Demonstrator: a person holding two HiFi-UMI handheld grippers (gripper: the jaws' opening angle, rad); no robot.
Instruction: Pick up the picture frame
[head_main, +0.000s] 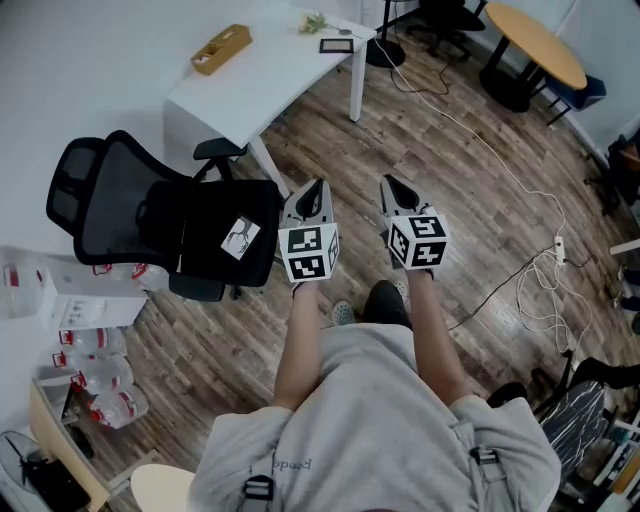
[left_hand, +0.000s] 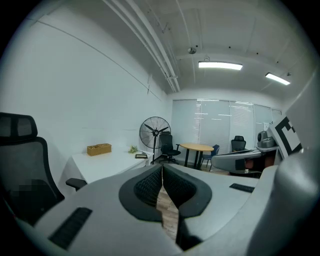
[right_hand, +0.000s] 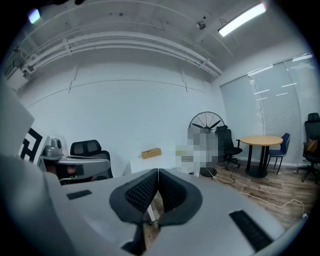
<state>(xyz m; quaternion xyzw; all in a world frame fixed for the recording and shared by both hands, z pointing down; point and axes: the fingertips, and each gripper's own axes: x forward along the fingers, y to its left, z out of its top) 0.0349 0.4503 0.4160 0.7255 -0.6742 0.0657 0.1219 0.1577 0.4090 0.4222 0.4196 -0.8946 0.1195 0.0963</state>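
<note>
You are holding the left tongs (head_main: 320, 184) and right tongs (head_main: 388, 181) pinched together and empty, with the picture frame (head_main: 336, 45) lying on the white table (head_main: 280, 70) well ahead of both. The left gripper view is showing the frame (left_hand: 141, 156) past its tips; the right gripper view is blurred there.

On white table (head_main: 275, 85): wooden box (head_main: 221, 49), picture frame (head_main: 336, 45) (lying flat) & green sprig (head_main: 313, 22), all apart.
</note>
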